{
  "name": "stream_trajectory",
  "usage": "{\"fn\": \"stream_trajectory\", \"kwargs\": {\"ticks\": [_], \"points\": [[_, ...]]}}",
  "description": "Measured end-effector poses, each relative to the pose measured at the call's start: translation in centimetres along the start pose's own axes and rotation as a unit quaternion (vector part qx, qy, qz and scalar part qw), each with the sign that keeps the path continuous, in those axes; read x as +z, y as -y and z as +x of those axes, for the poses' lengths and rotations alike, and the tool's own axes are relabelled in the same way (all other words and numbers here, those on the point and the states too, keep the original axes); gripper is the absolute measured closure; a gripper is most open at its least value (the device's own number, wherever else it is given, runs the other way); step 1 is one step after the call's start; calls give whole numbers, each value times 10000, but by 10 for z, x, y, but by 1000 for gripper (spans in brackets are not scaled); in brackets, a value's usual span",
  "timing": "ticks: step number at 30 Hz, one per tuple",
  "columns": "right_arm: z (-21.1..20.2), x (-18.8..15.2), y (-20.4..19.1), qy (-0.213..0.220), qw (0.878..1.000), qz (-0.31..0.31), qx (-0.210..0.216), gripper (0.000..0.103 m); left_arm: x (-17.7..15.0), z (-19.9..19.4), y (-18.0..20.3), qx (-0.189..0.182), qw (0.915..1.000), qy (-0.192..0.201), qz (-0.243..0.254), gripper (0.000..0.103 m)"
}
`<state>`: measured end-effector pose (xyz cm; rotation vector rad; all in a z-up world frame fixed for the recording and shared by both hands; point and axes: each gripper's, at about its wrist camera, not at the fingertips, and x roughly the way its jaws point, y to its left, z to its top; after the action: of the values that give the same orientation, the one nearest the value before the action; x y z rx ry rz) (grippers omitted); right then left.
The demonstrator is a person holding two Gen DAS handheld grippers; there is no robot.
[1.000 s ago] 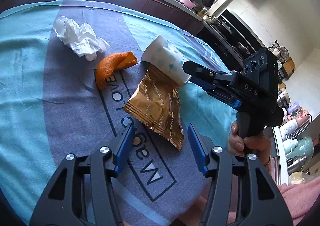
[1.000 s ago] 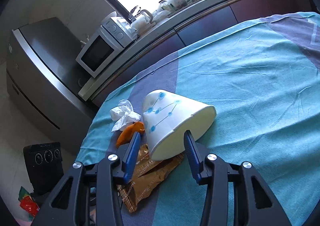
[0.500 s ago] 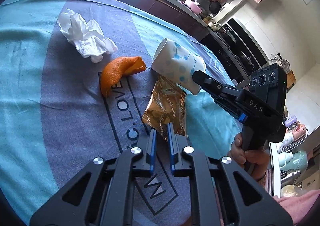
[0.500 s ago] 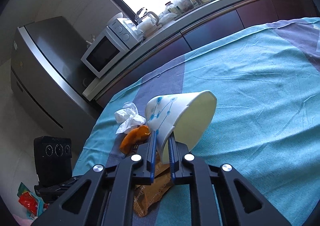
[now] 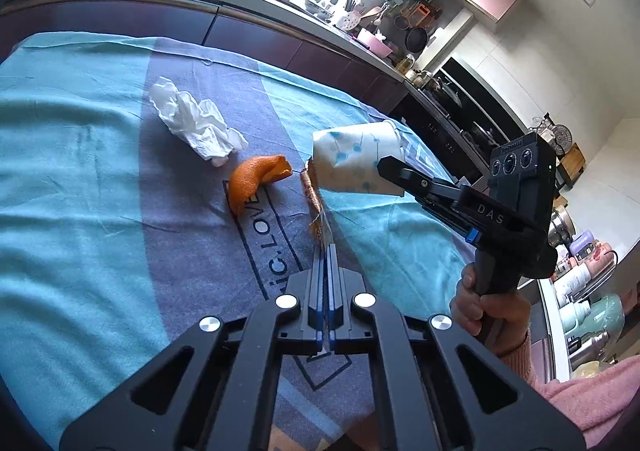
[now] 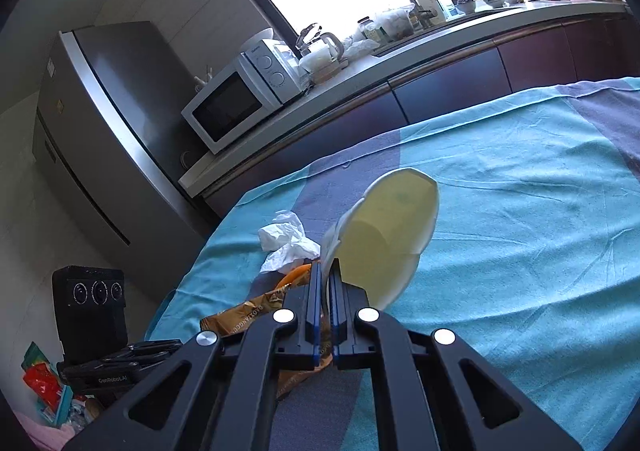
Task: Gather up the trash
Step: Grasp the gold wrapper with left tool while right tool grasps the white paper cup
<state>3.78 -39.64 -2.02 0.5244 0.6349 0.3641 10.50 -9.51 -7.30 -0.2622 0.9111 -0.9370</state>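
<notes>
Gold snack wrapper (image 5: 316,211) and paper cup (image 5: 356,163), one pinched in each of my grippers.
My left gripper (image 5: 326,251) is clamping the wrapper's near edge, wrapper seen edge-on and apparently hanging clear of the blue tablecloth (image 5: 80,191). My right gripper (image 6: 326,283) is squeezing the cup's rim wall, cup tilted, mouth facing me. Orange peel (image 5: 256,179) and crumpled tissue (image 5: 196,127) are lying on the cloth just beyond.
</notes>
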Motion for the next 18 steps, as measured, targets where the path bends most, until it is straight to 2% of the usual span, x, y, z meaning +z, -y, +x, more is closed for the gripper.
{"fn": "stream_trajectory", "kwargs": {"ticks": [8,18], "points": [[7,0,-22,-31,9997,-201,131,100,-3,-53,-20,127,9989,422,-175,101],[31,0,-62,-263,9966,-551,551,100,-5,-119,-43,472,9933,997,-344,101]]}}
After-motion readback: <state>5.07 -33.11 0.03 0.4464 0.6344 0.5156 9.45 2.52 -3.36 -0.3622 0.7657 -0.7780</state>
